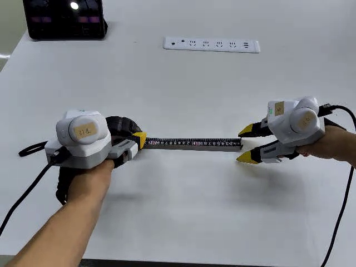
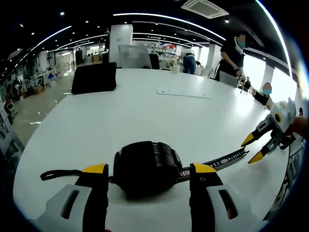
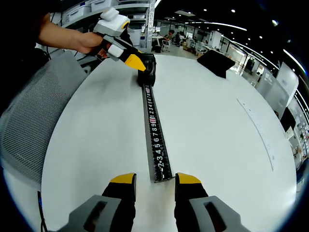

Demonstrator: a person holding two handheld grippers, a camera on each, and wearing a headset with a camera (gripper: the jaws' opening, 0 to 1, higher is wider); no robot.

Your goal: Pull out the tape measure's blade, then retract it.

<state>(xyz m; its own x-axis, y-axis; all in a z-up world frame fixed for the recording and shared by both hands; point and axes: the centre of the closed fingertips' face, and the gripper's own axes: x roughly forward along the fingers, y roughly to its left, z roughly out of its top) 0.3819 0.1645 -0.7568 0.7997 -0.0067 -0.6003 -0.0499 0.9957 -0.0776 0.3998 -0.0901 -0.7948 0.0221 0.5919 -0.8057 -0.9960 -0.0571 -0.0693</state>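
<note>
A black tape measure point(image 1: 119, 127) rests on the white table point(image 1: 183, 206), and my left gripper point(image 1: 133, 146) is shut on its case. In the left gripper view the case point(image 2: 147, 166) fills the space between the yellow-tipped fingers point(image 2: 96, 170). The blade point(image 1: 194, 143) lies pulled out flat to the right. Its end hook sits between the tips of my right gripper point(image 1: 243, 146), which is open and not touching it. In the right gripper view the blade point(image 3: 153, 130) runs from the case point(image 3: 147, 67) down to the gap in my right gripper point(image 3: 155, 180).
A white power strip point(image 1: 211, 44) lies at the far side and a black tablet point(image 1: 65, 19) at the far left corner. The tape's black wrist strap point(image 1: 30, 149) trails left. Cables hang off both grippers. A mesh chair point(image 3: 29, 121) stands by the table's edge.
</note>
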